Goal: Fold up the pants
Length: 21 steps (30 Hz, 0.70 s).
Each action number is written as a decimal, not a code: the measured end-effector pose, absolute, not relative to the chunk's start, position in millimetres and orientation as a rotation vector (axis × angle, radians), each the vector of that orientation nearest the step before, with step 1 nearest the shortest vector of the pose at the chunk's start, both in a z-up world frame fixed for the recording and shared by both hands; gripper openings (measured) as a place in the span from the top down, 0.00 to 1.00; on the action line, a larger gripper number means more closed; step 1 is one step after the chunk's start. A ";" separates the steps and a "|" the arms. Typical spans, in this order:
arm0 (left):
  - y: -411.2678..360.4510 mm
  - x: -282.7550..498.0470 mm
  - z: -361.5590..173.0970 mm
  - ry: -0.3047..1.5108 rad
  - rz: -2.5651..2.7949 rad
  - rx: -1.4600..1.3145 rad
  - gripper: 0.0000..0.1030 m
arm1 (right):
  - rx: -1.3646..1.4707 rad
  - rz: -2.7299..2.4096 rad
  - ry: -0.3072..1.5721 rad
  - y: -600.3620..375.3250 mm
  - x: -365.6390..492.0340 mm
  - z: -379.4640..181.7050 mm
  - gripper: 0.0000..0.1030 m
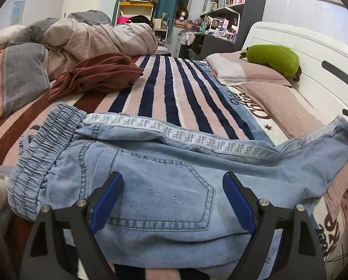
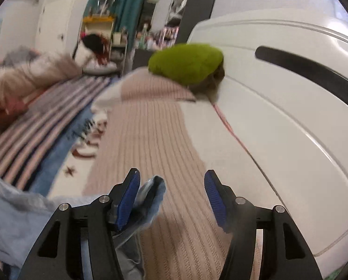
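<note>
Denim pants (waistband left) — hem beside right gripper, rt view only.

Light-blue denim pants, navy-and-pink striped blanket, green plush

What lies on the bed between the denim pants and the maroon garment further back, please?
Only bare striped blanket lies between the denim pants and the maroon garment; the left wrist view shows it.

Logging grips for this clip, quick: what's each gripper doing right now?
Left gripper: open, jaws apart over the jeans, holding nothing.
Right gripper: open, jeans hem beside one jaw, not clamped.
</note>
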<state>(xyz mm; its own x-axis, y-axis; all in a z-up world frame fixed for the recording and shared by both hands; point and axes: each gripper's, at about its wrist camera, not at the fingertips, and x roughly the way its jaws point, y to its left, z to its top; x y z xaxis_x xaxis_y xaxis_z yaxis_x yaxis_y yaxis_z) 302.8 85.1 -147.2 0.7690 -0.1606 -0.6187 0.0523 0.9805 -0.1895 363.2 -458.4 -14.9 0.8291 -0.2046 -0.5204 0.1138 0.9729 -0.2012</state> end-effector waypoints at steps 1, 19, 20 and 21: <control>84.7 301.2 -146.1 0.683 -0.117 -0.170 0.18 | -0.151 -0.163 0.543 -457.7 355.6 -8.4 0.41; 143.5 251.1 -158.2 0.741 -0.053 -0.313 0.18 | 0.275 0.088 0.731 -443.0 273.8 -113.0 0.38; 145.4 250.6 -160.9 0.748 -0.058 -0.326 0.18 | 0.280 0.086 0.716 -443.6 276.6 -114.0 0.38; 148.2 250.2 -164.2 0.757 -0.057 -0.339 0.18 | 0.275 0.070 0.704 -444.1 277.5 -114.0 0.38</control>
<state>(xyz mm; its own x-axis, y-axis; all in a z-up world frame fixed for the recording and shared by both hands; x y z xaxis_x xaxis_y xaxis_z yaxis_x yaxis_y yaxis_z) 250.2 148.2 -164.2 0.7283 -0.1721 -0.6633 -0.0699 0.9443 -0.3217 277.5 -444.1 -114.0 0.7613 0.1562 -0.6294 0.0286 0.9615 0.2732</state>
